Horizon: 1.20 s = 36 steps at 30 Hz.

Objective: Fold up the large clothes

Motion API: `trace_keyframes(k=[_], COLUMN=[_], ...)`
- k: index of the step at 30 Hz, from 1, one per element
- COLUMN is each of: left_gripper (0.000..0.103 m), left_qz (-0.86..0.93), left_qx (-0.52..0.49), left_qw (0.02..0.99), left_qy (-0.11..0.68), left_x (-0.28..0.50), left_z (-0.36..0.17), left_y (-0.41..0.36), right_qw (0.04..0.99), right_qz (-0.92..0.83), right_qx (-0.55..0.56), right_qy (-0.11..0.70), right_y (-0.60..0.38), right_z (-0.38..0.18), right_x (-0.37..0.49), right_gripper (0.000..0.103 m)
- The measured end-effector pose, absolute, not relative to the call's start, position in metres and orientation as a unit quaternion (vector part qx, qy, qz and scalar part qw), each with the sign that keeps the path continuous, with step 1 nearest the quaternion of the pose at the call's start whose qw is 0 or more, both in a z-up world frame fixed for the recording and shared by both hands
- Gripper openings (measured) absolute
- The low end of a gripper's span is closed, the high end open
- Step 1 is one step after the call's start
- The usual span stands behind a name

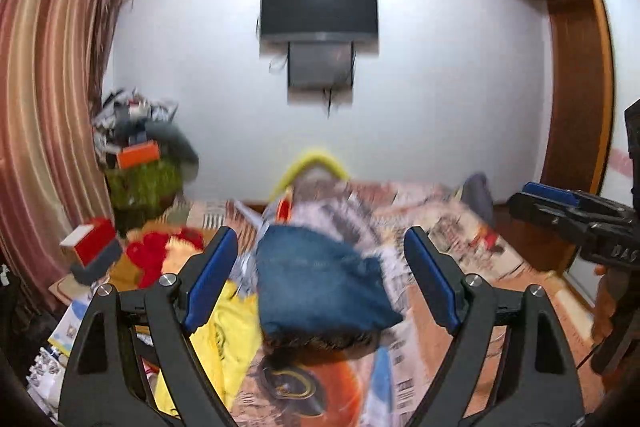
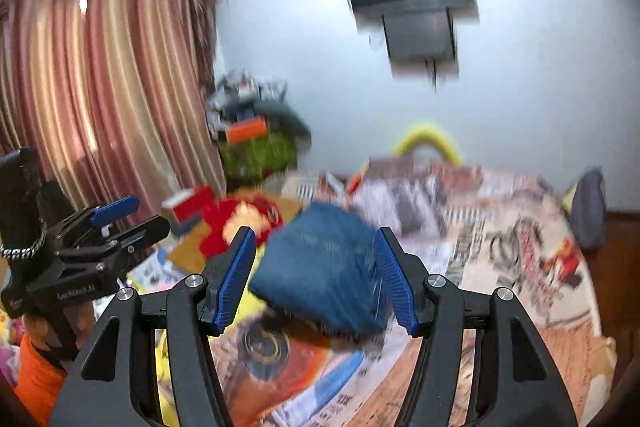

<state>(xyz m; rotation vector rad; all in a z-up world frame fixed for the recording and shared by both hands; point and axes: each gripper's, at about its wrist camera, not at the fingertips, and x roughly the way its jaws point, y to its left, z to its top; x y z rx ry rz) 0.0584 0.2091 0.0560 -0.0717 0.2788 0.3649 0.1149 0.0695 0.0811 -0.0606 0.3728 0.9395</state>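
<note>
Jeans lie folded in a compact blue bundle on the patterned bedspread, near its middle. Left gripper and right gripper hover above them, jaws wide, holding nothing. Folding looks finished; next probably means fetching another garment.

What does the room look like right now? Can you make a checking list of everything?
Surface: bed with a printed comic-style cover.
Job's things: blue denim garment lying folded in a bundle on the bed.
Clutter: red plush toy, red box, yellow cloth, heap in the corner.
Grippers: left gripper open, empty; right gripper open, empty.
Cables: wires dangling under the wall TV.
Surroundings: striped curtains, wooden wardrobe.
</note>
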Motion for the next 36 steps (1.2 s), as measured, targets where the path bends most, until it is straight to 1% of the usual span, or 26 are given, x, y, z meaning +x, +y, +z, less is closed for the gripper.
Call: trace_keyframes(k=[2, 4, 6, 7, 8, 9, 10, 11, 13, 15, 17, 18, 25, 36], left_gripper=[0.085, 0.085, 0.085, 0.086, 0.088, 0.091, 0.098, 0.101, 0.102, 0.102, 0.102, 0.102, 0.102, 0.103], left_qz=[0.186, 0.197, 0.206, 0.207, 0.208, 0.212, 0.217, 0.222, 0.225, 0.226, 0.231, 0.235, 0.229, 0.232], left_qx=[-0.027, -0.014, -0.006, -0.006, -0.007, -0.009, -0.011, -0.012, -0.012, -0.012, -0.011, -0.011, -0.04, -0.048], left_qw=[0.976, 0.976, 0.975, 0.976, 0.976, 0.975, 0.974, 0.973, 0.972, 0.972, 0.971, 0.97, 0.97, 0.968], left_qy=[0.113, 0.092, 0.078, 0.072, 0.07, 0.066, 0.064, 0.061, 0.059, 0.061, 0.057, 0.057, 0.071, 0.085], left_x=[0.042, 0.027, 0.016, 0.01, 0.007, 0.003, 0.0, -0.003, -0.008, -0.01, -0.011, -0.011, -0.008, -0.008], left_z=[0.06, 0.061, 0.06, 0.059, 0.059, 0.058, 0.056, 0.055, 0.053, 0.05, 0.048, 0.047, 0.039, 0.031], left_y=[0.192, 0.177, 0.164, 0.158, 0.155, 0.152, 0.149, 0.147, 0.144, 0.142, 0.14, 0.139, 0.148, 0.15], right_qw=[0.884, 0.885, 0.885, 0.887, 0.89, 0.895, 0.9, 0.903, 0.907, 0.911, 0.916, 0.918, 0.923, 0.922], right_qz=[0.445, 0.447, 0.448, 0.446, 0.44, 0.431, 0.422, 0.415, 0.405, 0.396, 0.384, 0.379, 0.368, 0.366], right_qx=[-0.028, -0.021, -0.016, -0.016, -0.017, -0.017, -0.018, -0.02, -0.02, -0.021, -0.027, -0.028, -0.03, -0.035], right_qy=[0.143, 0.125, 0.122, 0.12, 0.116, 0.112, 0.109, 0.109, 0.11, 0.112, 0.116, 0.115, 0.112, 0.121], right_y=[0.06, 0.053, 0.049, 0.047, 0.045, 0.044, 0.043, 0.043, 0.043, 0.044, 0.045, 0.043, 0.04, 0.038], right_z=[0.09, 0.093, 0.092, 0.09, 0.088, 0.086, 0.083, 0.081, 0.077, 0.075, 0.075, 0.074, 0.075, 0.069], right_x=[0.094, 0.08, 0.07, 0.066, 0.062, 0.059, 0.056, 0.054, 0.055, 0.055, 0.056, 0.055, 0.051, 0.047], right_gripper=[0.058, 0.058, 0.062, 0.067, 0.07, 0.071, 0.074, 0.079, 0.086, 0.088, 0.095, 0.096, 0.098, 0.098])
